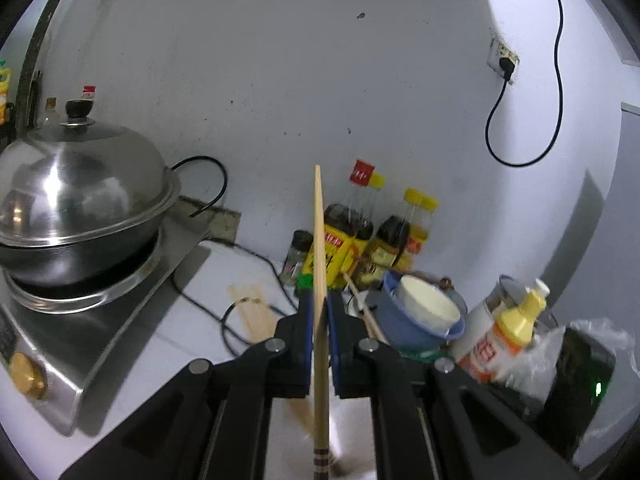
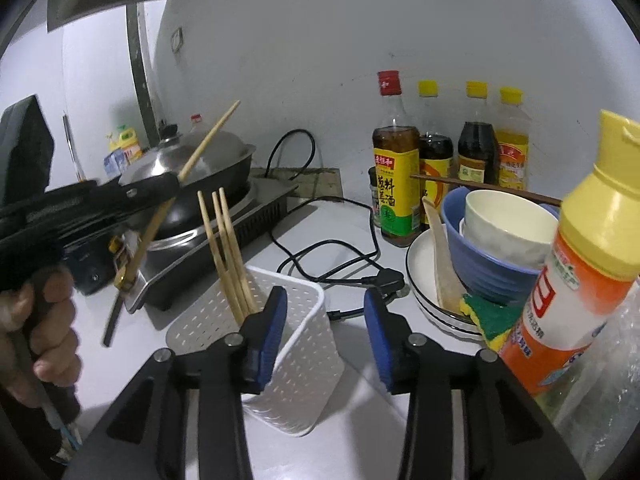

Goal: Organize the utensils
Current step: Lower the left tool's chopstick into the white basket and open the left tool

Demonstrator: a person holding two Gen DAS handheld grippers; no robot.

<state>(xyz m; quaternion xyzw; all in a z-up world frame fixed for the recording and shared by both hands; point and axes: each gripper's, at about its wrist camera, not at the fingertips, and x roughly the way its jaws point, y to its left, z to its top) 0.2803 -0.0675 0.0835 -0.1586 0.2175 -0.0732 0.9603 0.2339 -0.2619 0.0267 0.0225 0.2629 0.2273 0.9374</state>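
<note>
Tapering pale wooden chopstick [image 1: 319, 240]

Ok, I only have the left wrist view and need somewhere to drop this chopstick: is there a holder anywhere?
Observer: Yes, a white perforated holder stands right in front of the right tongs.
Operator: Anything in it already?
Observer: Three chopsticks, upright and leaning left.
Operator: Are the right tongs gripping the holder?
Observer: No, they are open and gripping nothing.

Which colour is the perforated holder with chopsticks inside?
White; the perforated holder shows best in the right wrist view.
</note>
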